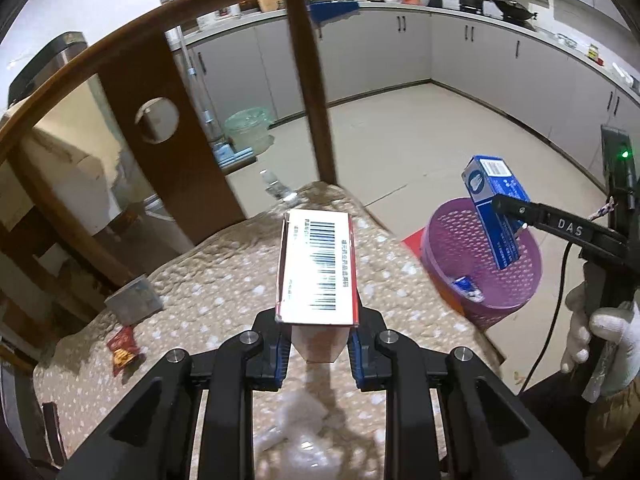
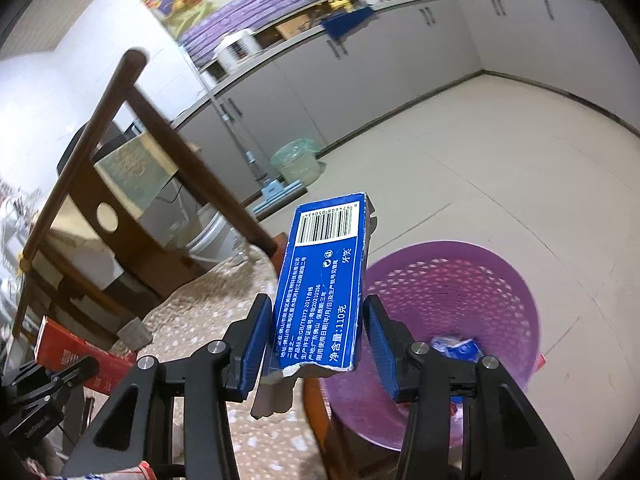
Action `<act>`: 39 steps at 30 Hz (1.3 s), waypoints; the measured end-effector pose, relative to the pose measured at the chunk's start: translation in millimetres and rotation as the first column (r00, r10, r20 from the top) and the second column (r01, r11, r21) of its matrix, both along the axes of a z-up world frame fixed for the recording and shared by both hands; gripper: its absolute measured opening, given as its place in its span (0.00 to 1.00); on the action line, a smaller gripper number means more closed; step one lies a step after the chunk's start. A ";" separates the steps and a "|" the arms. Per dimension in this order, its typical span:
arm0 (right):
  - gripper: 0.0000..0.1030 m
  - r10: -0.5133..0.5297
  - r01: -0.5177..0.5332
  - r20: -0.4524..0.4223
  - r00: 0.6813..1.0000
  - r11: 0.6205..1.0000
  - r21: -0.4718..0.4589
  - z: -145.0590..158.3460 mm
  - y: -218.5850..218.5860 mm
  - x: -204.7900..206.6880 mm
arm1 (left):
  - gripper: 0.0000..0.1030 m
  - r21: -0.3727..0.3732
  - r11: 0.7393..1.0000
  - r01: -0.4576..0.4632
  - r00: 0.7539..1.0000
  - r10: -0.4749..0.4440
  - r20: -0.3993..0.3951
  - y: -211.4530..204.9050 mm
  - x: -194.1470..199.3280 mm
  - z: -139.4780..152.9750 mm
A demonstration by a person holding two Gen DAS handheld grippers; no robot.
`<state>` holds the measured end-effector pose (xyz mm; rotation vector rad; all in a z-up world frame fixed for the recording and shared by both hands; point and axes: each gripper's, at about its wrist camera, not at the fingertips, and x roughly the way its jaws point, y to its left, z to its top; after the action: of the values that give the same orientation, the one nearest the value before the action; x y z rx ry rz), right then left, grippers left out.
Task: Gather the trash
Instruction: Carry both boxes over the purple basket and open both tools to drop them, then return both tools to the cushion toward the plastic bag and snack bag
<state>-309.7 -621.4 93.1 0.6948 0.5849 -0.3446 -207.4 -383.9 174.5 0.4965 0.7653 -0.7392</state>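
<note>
The left gripper (image 1: 319, 350) clamps a red-and-white carton (image 1: 318, 268) above the patterned tablecloth (image 1: 208, 280), where a red snack wrapper (image 1: 122, 350) lies. The right gripper (image 2: 318, 342) pinches a blue toothpaste box (image 2: 326, 280) over the purple basket (image 2: 500, 280), beside the table; a wooden chair (image 1: 160, 120) stands behind.

The purple basket (image 2: 452, 280) hides most of the blurred blue litter (image 2: 456, 348) inside.

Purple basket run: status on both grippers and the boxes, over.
Left gripper shut on red-and-white box over the table. Right gripper shut on blue box, above purple basket. Nothing blocking the basket.
</note>
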 end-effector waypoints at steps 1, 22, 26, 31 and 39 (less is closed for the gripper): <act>0.50 -0.018 0.018 -0.002 1.000 1.000 0.012 -2.1 -6.0 -4.7 | 0.22 -0.004 1.000 0.009 1.000 -0.009 -0.004 -4.2 -1.6 0.4; 0.50 -0.158 0.165 -0.065 0.985 0.978 0.128 -35.0 -69.3 -40.1 | 0.22 -0.120 0.974 0.194 0.952 -0.217 -0.217 -147.6 -19.4 -26.9; 0.58 -0.179 0.190 -0.089 0.980 0.973 0.133 -40.1 -74.9 -40.2 | 0.26 -0.150 0.971 0.184 0.942 -0.218 -0.255 -155.3 -11.5 -32.9; 0.62 -0.209 0.225 -0.111 0.972 0.961 0.163 -46.0 -80.9 -40.8 | 0.61 -0.174 0.971 0.164 0.951 -0.203 -0.233 -144.9 -8.9 -26.8; 0.63 -0.161 0.168 -0.070 0.984 0.980 0.104 -33.9 -62.7 -22.1 | 0.70 -0.190 0.974 0.120 0.969 -0.157 -0.193 -106.1 -11.4 -11.3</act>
<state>-331.7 -684.1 59.1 0.8434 0.6091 -0.4918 -218.8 -489.9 163.2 0.3164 0.8549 -0.9920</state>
